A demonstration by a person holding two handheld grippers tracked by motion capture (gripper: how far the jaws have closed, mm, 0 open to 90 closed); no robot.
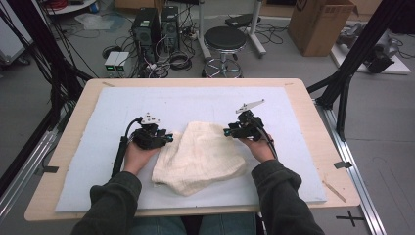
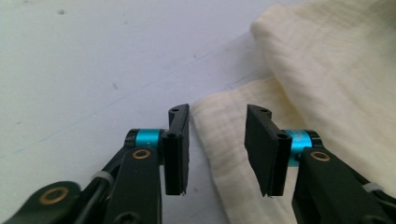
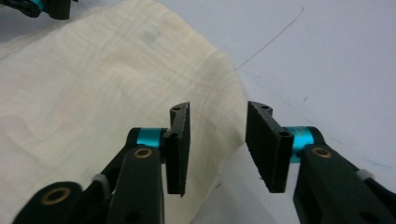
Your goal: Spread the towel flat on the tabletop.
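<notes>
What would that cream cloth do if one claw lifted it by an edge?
The cream cloth would probably droop and hang limp: it already lies in soft rumpled folds. Its thin gauzy weave suggests it is light. It likely won't slip much, as the weave looks rough.

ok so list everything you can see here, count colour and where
cloth: 1, cream, rumpled, mid mat between the tongs
mat: 1, pale blue-white, covers the table
table: 1, light wood
stool: 1, black seat, floor beyond table
computer towers: 2, black, floor, left of stool
cardboard box: 1, brown, far right floor
left tongs: 1, black, open at cloth's left edge
right tongs: 1, black, open at cloth's right edge
sleeves: 2, dark green, bottom
</notes>
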